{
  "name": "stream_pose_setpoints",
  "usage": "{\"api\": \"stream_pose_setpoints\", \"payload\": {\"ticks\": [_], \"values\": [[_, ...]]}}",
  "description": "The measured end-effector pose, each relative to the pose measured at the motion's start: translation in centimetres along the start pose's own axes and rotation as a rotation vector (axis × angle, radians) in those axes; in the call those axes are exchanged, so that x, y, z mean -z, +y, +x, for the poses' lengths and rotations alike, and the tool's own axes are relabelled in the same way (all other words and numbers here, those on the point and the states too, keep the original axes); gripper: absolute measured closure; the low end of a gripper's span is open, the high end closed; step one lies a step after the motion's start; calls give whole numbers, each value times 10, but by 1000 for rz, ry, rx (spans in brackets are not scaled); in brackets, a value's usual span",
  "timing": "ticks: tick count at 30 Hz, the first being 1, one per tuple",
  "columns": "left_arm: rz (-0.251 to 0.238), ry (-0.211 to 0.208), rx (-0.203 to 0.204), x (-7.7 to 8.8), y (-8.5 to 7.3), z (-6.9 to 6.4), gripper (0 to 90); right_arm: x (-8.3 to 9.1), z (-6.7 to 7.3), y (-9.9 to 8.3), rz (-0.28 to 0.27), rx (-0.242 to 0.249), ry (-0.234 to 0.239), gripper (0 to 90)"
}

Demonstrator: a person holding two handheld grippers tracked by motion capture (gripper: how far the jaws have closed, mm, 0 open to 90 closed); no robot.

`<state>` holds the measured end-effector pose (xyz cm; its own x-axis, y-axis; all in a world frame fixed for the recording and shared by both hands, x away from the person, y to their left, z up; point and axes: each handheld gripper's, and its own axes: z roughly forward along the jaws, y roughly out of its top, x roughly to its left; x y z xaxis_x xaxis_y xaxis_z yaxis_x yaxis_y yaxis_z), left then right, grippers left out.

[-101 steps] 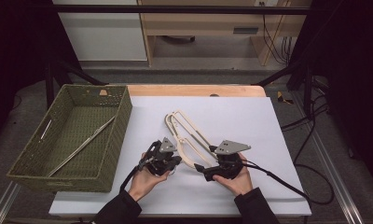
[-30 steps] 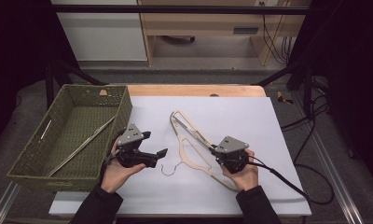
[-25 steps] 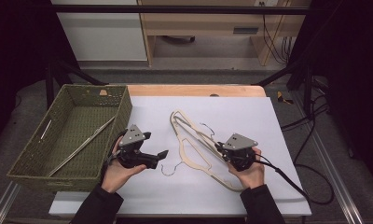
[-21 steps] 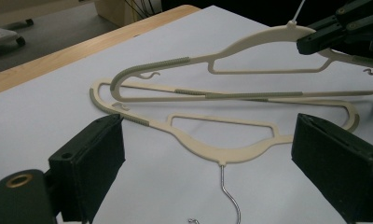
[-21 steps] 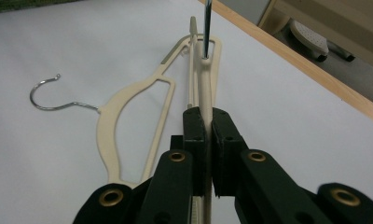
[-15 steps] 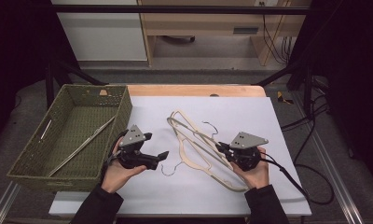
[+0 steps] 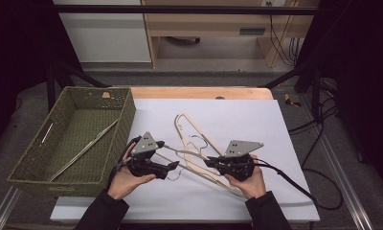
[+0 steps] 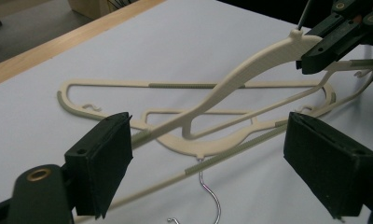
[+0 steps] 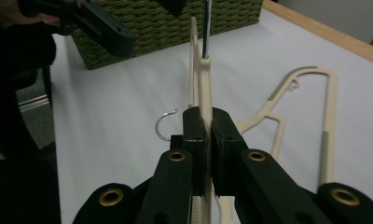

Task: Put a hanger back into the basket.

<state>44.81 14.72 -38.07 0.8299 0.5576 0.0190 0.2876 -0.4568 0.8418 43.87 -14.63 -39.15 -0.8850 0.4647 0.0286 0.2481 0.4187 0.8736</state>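
Note:
Cream plastic hangers with wire hooks lie tangled on the white table cover. My right gripper (image 7: 209, 163) (image 9: 205, 135) is shut on one hanger (image 7: 189, 153) (image 9: 204, 79) near its neck and holds it tilted off the table. Another hanger (image 7: 187, 125) (image 8: 189, 85) lies flat beyond it. My left gripper (image 7: 173, 167) (image 8: 212, 158) faces the right one. Its jaws have just been closing but stand wide, with the raised hanger's (image 8: 250, 65) arm and lower bar passing between the pads (image 8: 105, 163), unpressed.
A green woven basket (image 7: 127, 120) stands at the left of the table with thin metal rods (image 7: 84, 151) inside. The right gripper's cable (image 7: 295, 184) trails off to the right. The table's wooden far edge (image 7: 204, 92) runs behind the white cover.
My right gripper has moved right, drawing the held hanger away from the pile. The left hand shifted left earlier and has since stayed put.

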Motion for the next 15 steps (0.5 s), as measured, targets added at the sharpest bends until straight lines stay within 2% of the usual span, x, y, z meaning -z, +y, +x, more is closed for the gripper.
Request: {"api": "stream_pose_setpoints", "payload": {"ticks": [8, 15], "values": [[50, -54, -42, -17, 0, -7, 298, -9, 9, 3, 18, 20, 61, 867], [99, -85, -68, -27, -1, -10, 518, -13, 11, 2, 24, 17, 95, 867]]}}
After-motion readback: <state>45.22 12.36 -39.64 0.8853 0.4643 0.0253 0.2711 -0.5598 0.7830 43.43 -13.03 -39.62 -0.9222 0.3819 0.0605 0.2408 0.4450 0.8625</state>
